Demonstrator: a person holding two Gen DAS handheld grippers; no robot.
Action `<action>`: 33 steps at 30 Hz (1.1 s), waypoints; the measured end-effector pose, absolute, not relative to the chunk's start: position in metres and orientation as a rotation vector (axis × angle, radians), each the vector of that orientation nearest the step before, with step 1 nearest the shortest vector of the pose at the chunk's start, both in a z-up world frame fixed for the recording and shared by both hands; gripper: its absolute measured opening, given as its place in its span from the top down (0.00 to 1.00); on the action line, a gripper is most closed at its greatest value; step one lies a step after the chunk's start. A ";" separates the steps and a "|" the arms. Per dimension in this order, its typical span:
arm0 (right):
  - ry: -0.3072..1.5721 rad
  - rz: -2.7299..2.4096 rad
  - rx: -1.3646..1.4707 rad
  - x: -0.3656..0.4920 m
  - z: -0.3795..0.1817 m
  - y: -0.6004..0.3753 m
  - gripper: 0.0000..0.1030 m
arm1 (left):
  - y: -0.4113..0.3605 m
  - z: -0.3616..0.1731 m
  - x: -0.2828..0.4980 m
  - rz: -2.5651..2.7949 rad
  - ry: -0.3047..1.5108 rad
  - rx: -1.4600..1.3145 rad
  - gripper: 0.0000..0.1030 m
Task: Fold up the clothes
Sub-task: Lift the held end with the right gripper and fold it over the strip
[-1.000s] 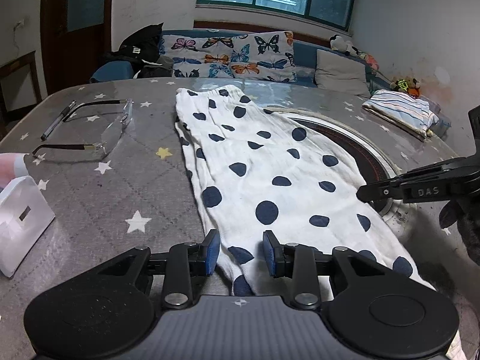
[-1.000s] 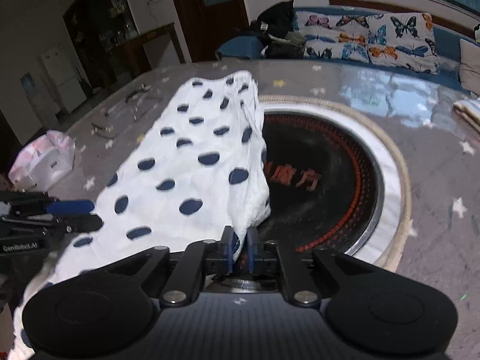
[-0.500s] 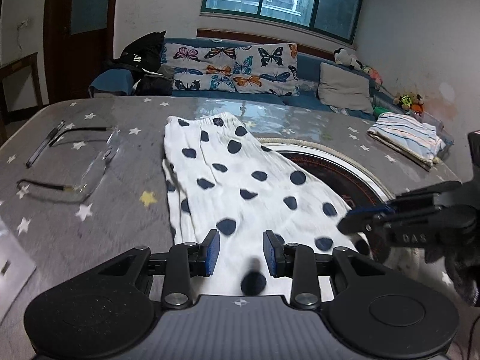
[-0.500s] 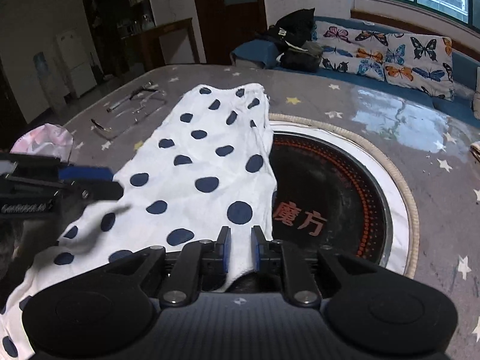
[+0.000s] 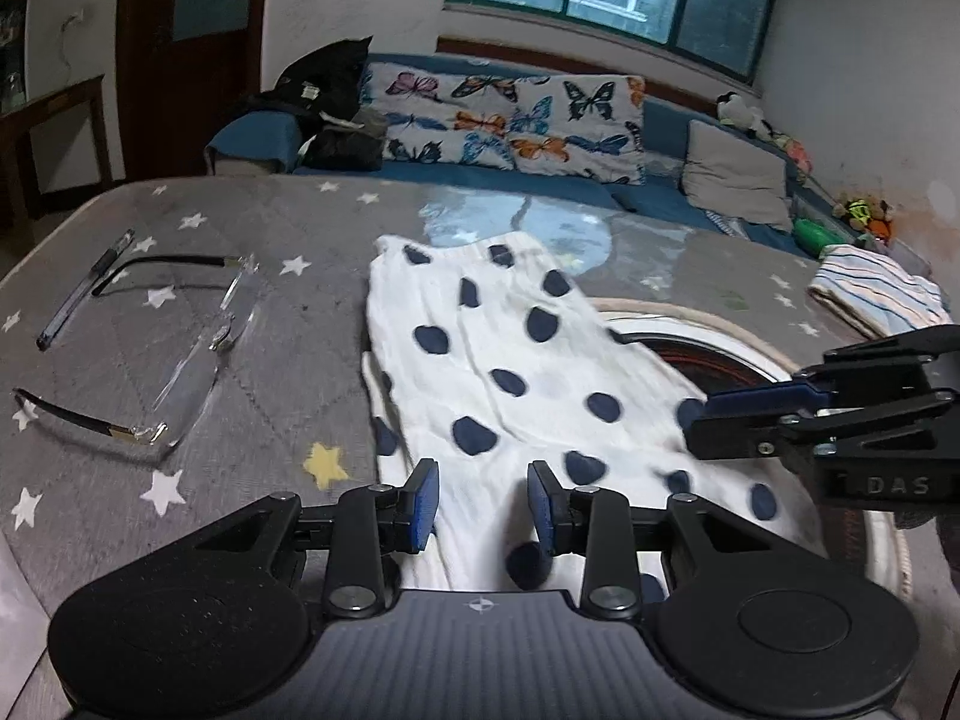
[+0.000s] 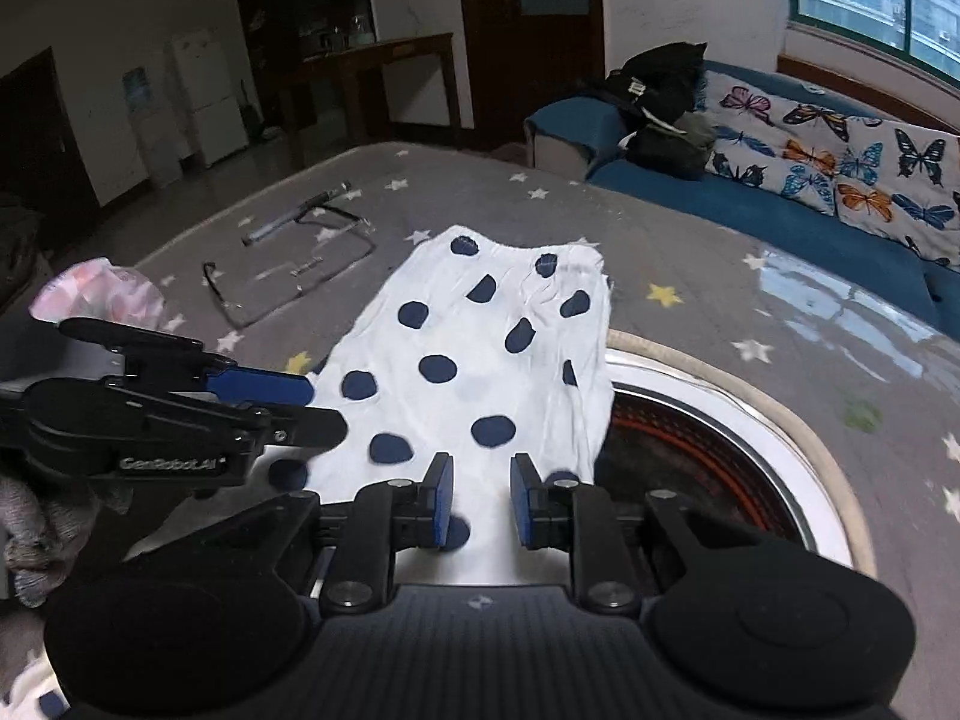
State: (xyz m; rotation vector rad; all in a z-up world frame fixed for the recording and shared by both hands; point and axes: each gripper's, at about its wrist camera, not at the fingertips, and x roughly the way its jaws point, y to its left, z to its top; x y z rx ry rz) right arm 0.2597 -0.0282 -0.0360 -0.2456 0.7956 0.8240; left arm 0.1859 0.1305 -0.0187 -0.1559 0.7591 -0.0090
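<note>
Both claws hover low over a white garment with dark blue polka dots point(image 5: 516, 372). From the left wrist view, the left gripper point(image 5: 482, 504) has its two blue-padded fingers standing apart, with the cloth lying under the gap and neither pad pressing on it. From the right wrist view, the right gripper point(image 6: 478, 498) has its jaws opening; the spotted cloth shows between them, but the pads do not touch it.

The garment lies spread flat on a grey table cover printed with white and yellow stars point(image 5: 288, 324). It runs from the near edge, beneath the grippers, away toward the far side of the table. Its right-hand edge overlaps a round dark inset with a white rim point(image 6: 708, 450) set into the table top.

Left of the garment, well apart from it, lie a pair of rimless glasses point(image 5: 180, 372) and a pen point(image 5: 84, 288). A folded striped cloth point(image 5: 876, 294) sits at the far right of the table. Beyond the table stands a blue sofa with butterfly-print cushions point(image 5: 510, 120), under a window.
</note>
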 end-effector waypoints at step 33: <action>0.785 0.859 -0.166 0.398 -0.064 0.017 0.58 | 0.133 -0.013 0.176 -0.033 0.735 -0.192 0.58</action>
